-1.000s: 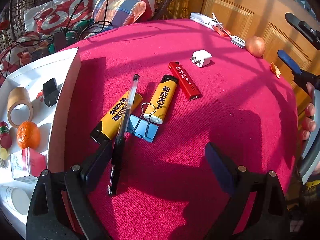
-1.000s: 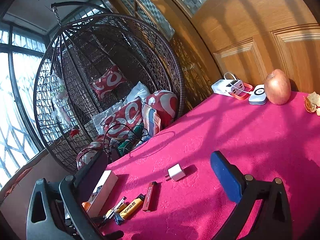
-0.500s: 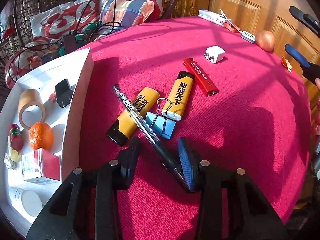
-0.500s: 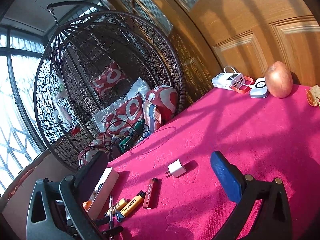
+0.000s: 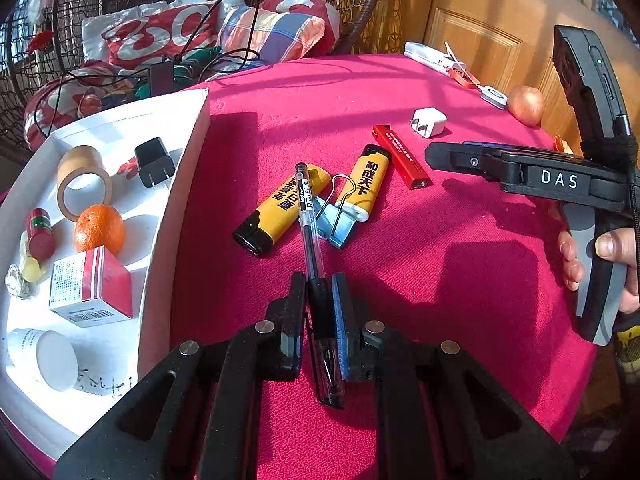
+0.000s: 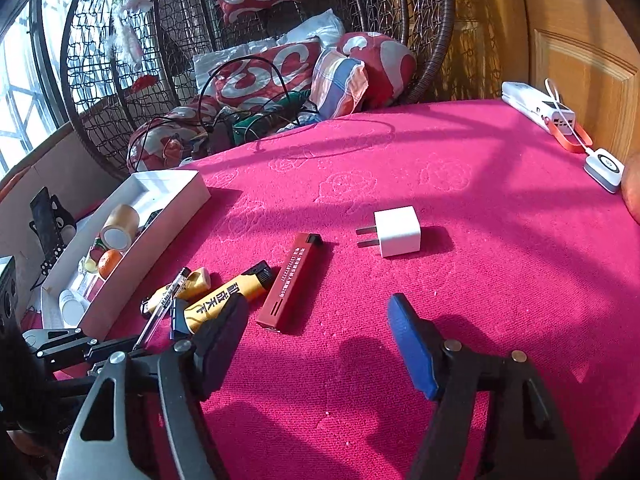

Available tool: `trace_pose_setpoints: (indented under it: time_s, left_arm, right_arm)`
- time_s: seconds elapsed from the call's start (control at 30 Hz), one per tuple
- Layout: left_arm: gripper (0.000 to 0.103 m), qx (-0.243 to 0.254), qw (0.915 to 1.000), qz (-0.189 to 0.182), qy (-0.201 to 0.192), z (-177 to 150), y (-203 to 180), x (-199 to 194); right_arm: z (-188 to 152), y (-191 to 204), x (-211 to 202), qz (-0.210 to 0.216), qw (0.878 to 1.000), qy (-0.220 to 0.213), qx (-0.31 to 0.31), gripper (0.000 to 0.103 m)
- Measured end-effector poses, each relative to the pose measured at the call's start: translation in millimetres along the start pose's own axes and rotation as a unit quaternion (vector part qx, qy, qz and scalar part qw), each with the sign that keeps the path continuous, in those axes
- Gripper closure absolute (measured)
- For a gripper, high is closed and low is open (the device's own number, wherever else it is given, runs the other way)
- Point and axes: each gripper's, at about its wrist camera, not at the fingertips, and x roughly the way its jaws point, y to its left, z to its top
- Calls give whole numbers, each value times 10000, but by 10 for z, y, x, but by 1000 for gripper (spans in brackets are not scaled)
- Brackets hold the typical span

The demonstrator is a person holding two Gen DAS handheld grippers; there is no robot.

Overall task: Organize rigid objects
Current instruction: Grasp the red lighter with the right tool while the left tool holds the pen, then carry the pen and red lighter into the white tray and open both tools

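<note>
My left gripper [image 5: 319, 304] is shut on the black grip of a clear pen [image 5: 310, 224] that points away over the pink table. Beyond it lie two yellow lighters [image 5: 280, 210] [image 5: 364, 188], a blue binder clip [image 5: 338, 222], a red lighter [image 5: 400, 156] and a white plug [image 5: 428, 122]. My right gripper [image 6: 316, 340] is open and empty, low over the table near the red lighter [image 6: 290, 282] and the white plug [image 6: 396, 231]. The pen [image 6: 162, 306] and the left gripper show at its left.
A white tray [image 5: 176, 200] at the left holds a tape roll [image 5: 82, 182], a black plug [image 5: 154, 162], an orange [image 5: 99, 228], a red-white box [image 5: 90, 284] and small bottles. A power bank [image 6: 538, 108] and an apple [image 5: 526, 105] lie at the far right edge. A wicker chair with cushions stands behind.
My left gripper has closed on the pen's grip and swung the pen straight along its fingers. My right gripper has dropped and turned down toward the table near the red lighter.
</note>
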Motion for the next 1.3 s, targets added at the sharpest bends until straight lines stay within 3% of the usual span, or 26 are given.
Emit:
trace_pose_setpoints:
  time_s: [0.13,0.2,0.33,0.4,0.43,0.63,0.9,1.03,1.1,1.17,1.3]
  left_arm:
    - [91,-60,9999,-116,-68,-10,-8,-37]
    - [91,-35,9999,-124,-93,-22,-31,-54]
    - [91,-46,9998,-165,-134,-35,-53,-64]
    - [91,-69,9995,-157,-248,-31,-55,-125]
    - [91,-75,9993,-163,-315,-22,-50,-170]
    - [93,-195,9972,-186,-697,50,15,-421]
    - [95,-190,9943,-247,-1021,108,21,-641]
    - [94,-303,9971,58,-697,75,82,-470]
    - [87,-406,9979,123,-490,50,94,-352]
    - [74,-326,9986,311,-290,28,64,-212]
    - [71,-101,9988,469,14,17,-13,18]
  right_arm:
    - [32,199,208,-267,9978,311,-515,43]
    - [46,237,321,-465,9952,510,-698,64]
    - [117,285,405,-728,9923,435,-901,67]
    - [135,282,423,-799,9919,365,-920,84]
    - [140,265,406,-759,9931,330,-829,88]
    - [117,31,48,-238,9996,-147,-29,88]
    - [182,28,-489,56,9967,-783,183,88]
    - [195,82,-545,189,9958,-881,191,88]
    - [181,89,-554,258,9954,-901,204,88]
    - [161,82,-553,346,9951,-894,255,88]
    - [129,57,-537,495,9945,-862,318,88]
